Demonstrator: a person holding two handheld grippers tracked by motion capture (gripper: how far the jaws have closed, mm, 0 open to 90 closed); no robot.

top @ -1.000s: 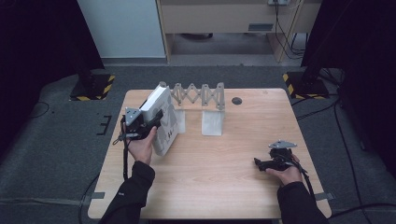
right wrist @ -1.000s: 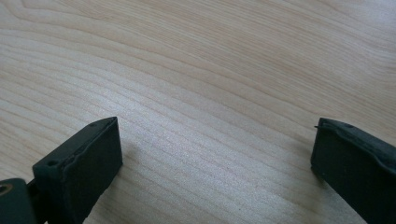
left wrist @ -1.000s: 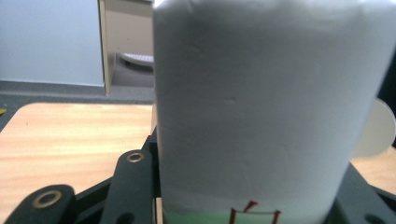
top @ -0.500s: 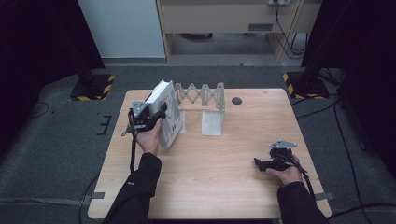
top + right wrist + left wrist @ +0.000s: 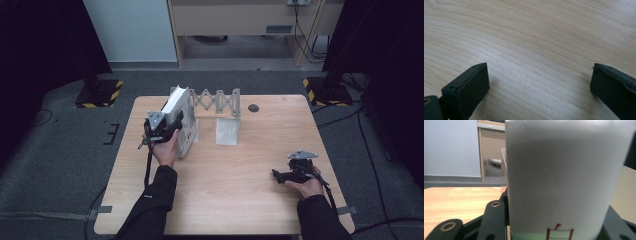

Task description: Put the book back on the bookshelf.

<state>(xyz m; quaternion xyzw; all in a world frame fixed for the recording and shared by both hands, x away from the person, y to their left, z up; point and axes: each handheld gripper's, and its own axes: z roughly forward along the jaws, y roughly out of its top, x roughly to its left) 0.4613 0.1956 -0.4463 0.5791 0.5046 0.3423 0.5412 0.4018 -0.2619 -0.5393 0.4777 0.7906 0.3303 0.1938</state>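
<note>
A thick white book (image 5: 183,120) stands nearly upright on the wooden table (image 5: 240,195), against the left end of a white accordion book rack (image 5: 220,102). My left gripper (image 5: 172,123) is shut on it from the near side. In the left gripper view the book's grey-white spine (image 5: 559,180), with a red character low down, sits between the black fingers (image 5: 495,220). My right gripper (image 5: 279,174) rests at the table's near right, pointing left. In the right gripper view it (image 5: 539,87) is open over bare wood, with nothing between its pads.
A white upright bookend plate (image 5: 227,132) stands at the rack's right end. A small black disc (image 5: 254,107) lies on the table behind it. A wooden cabinet (image 5: 235,20) stands beyond the table, with striped stand feet (image 5: 320,87) on the floor.
My left hand has carried the book away from the person and down; it went from tilted in the air to almost upright at the rack's left end. The right hand has not moved.
</note>
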